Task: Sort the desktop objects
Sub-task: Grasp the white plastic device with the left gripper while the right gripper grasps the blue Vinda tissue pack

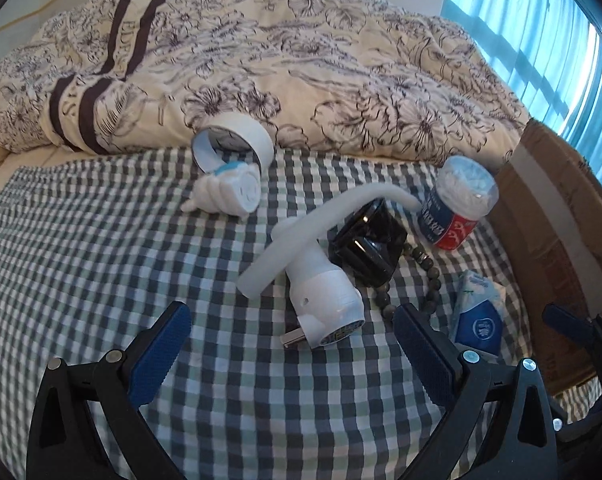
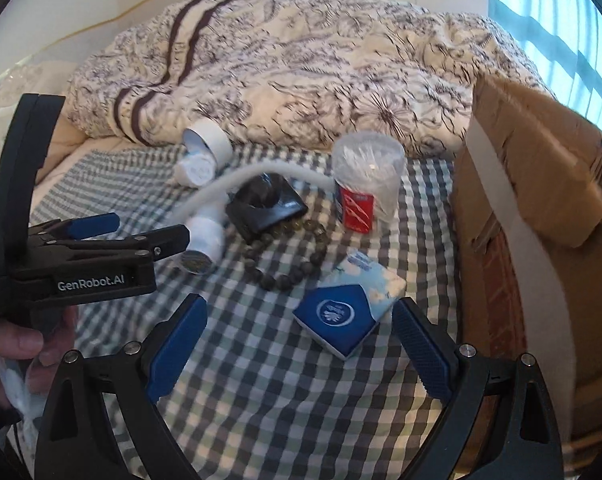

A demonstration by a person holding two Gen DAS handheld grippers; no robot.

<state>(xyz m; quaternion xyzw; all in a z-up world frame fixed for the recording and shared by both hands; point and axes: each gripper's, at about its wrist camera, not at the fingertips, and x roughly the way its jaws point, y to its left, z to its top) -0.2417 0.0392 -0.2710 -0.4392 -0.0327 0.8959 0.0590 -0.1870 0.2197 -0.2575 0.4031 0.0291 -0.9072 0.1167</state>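
Several items lie on a checked cloth (image 1: 101, 240). A white plug-in device with a bent white arm (image 1: 325, 292) rests just ahead of my open left gripper (image 1: 291, 342), its plug end between the fingertips. Behind it are a black holder (image 1: 361, 240), a dark bead bracelet (image 1: 383, 300), a cotton swab jar (image 1: 461, 200), a tape roll (image 1: 237, 140) and a rolled white cloth (image 1: 229, 192). My right gripper (image 2: 301, 340) stands open, with a blue tissue pack (image 2: 349, 308) just ahead of its fingertips. The left gripper (image 2: 149, 230) shows open at the left of the right wrist view.
A brown cardboard box (image 2: 541, 220) stands along the right side, its flap up. A bunched floral duvet (image 1: 301, 60) fills the back. A hand (image 2: 13, 344) grips the left tool's handle. Blue curtains (image 1: 541, 40) hang at the far right.
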